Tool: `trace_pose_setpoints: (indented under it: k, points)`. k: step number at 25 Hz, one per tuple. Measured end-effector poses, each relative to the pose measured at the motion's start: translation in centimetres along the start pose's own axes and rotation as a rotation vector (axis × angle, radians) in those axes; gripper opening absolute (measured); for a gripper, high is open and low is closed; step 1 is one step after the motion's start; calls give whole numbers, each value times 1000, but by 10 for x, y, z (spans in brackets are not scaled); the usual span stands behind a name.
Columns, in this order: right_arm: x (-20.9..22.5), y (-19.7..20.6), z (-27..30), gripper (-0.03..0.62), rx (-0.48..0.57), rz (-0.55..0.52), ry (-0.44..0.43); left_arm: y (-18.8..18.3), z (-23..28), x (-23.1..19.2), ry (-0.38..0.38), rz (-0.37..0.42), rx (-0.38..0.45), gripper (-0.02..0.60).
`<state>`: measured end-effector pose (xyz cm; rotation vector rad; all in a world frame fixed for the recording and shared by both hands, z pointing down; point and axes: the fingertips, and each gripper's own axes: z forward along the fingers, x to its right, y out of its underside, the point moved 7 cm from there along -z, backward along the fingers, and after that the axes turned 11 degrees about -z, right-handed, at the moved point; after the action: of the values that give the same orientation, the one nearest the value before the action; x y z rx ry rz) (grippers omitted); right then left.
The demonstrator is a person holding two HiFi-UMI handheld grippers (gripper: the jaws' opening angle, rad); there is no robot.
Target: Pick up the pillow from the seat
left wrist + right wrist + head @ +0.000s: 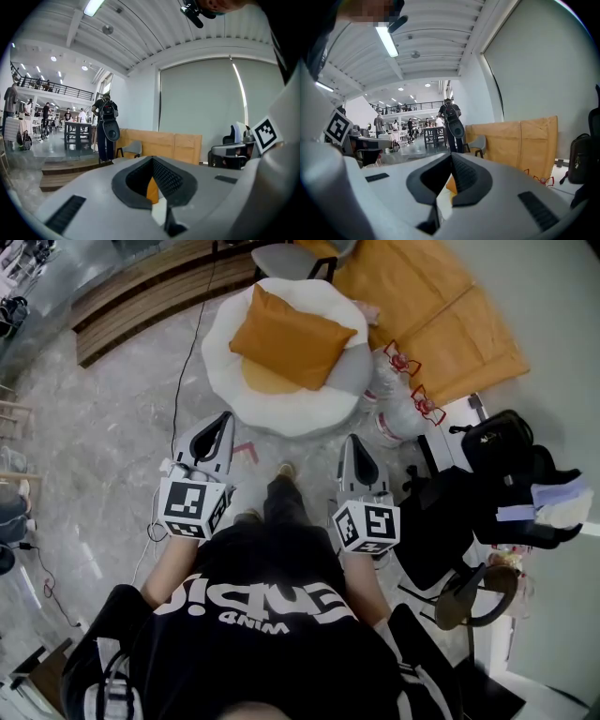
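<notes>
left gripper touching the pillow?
Apart. In the head view the left gripper stops near the edge of the seat, and bare white cushion shows between its tips and the pillow.

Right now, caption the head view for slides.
Left hand-held gripper and right hand-held gripper, both shut, face orange pillow on white seat.

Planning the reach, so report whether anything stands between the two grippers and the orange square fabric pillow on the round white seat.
Nothing visible does. In the head view only grey floor lies between the left gripper, the right gripper and the round white seat, and the orange square fabric pillow lies uncovered on top.
</notes>
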<state>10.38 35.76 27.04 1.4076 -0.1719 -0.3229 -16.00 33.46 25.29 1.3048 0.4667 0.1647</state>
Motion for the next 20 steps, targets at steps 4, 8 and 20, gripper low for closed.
trace_pose_setpoints:
  k: [4,8,20]
  points:
    - [14,3,13,21,-12,9,9,0,22,-1,4,1,-6,8]
    - [33,3,38,21,-17,17,15,-5,56,-2,14,-4,-23,8]
    - [121,-19,127,21,25,26,-2,-52,169,3,-22,16,30,8]
